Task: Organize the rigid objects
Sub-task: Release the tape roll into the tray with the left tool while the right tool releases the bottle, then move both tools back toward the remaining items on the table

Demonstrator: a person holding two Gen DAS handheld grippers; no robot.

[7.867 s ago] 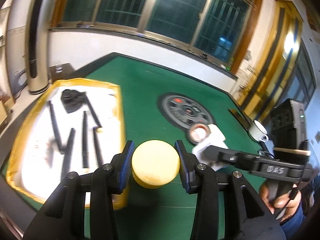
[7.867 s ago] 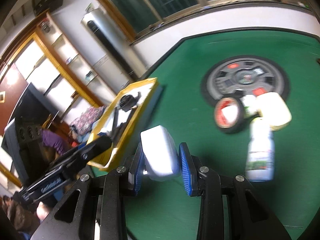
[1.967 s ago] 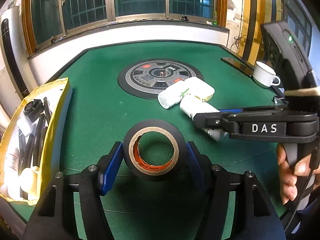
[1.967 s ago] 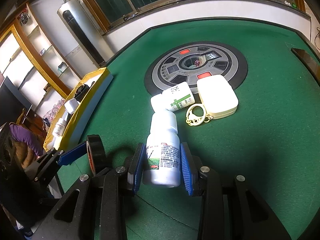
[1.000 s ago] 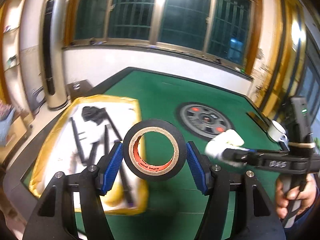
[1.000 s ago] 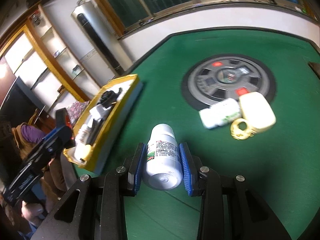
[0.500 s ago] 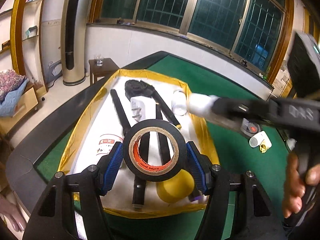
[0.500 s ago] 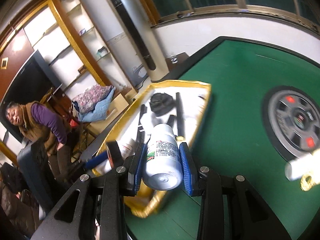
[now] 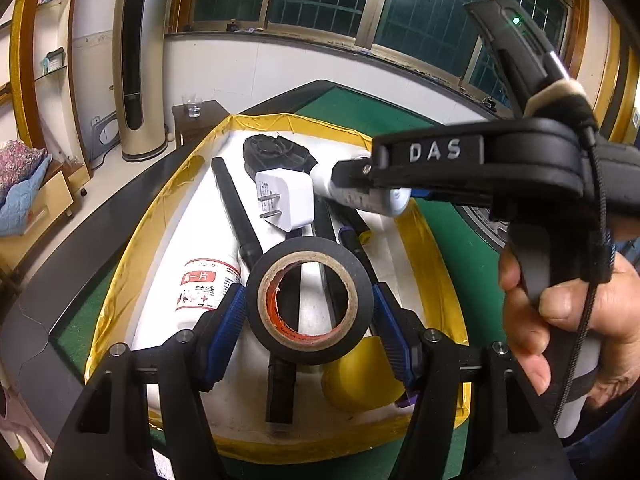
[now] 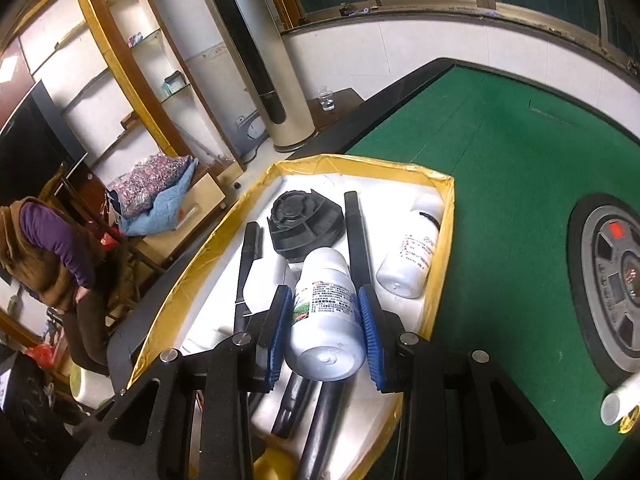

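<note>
Now the yellow-rimmed tray point(image 9: 440, 268) at the green table's point(image 10: 500, 168) edge holds black rods point(image 9: 236, 208), a black round part point(image 9: 276, 154), a white plug adapter point(image 9: 286, 200), a red-labelled white bottle point(image 9: 208, 284) and a yellow puck point(image 9: 362, 380) near its nearest corner. Above it, the left gripper point(image 9: 308, 316) clamps a roll of black tape point(image 9: 308, 304), its blue pads pressing the roll's outer wall from both sides. The right gripper point(image 10: 324, 320) pinches a white pill bottle point(image 10: 326, 316) by its body, also over the tray.

Only the left wrist view shows the adapter's prongs, the puck and the person's hand point(image 9: 576, 316) on the right gripper's handle. Only the right wrist view shows a second white bottle point(image 10: 416, 256) lying against the tray's table-side rim, the grey round console point(image 10: 612, 292) set in the table, and another person point(image 10: 52, 252) beside the shelves.
</note>
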